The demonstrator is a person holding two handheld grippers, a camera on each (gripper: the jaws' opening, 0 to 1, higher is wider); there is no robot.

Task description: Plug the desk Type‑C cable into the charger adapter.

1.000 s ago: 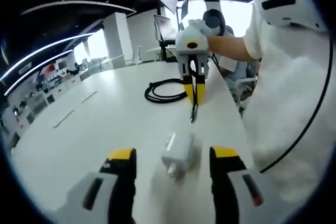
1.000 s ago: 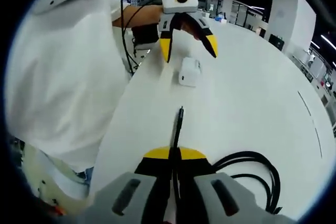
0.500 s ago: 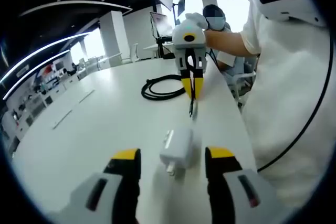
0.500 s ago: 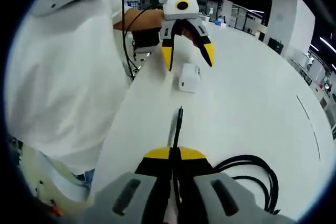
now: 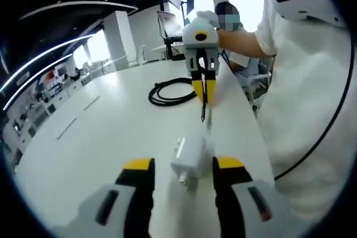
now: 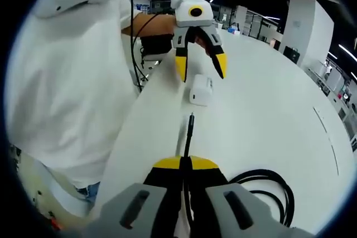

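A white charger adapter (image 5: 188, 157) lies on the white table (image 5: 100, 132), between the yellow-tipped jaws of my left gripper (image 5: 184, 165). That gripper is open, with a small gap on each side of the adapter. Beyond it, my right gripper (image 5: 203, 96) is shut on the black Type-C cable, whose plug (image 5: 203, 116) points down toward the adapter. In the right gripper view, my right gripper (image 6: 186, 165) pinches the cable and the plug (image 6: 191, 120) juts forward. It stops a little short of the adapter (image 6: 201, 90), which my left gripper (image 6: 201, 73) straddles.
The rest of the black cable lies coiled (image 5: 167, 93) on the table behind the right gripper. A person in white clothing (image 5: 312, 110) stands close along the table's near edge. Monitors (image 5: 167, 23) stand at the far end.
My left gripper's jaws have narrowed around the adapter. The right gripper has kept its hold on the cable, with the plug a little nearer the adapter.
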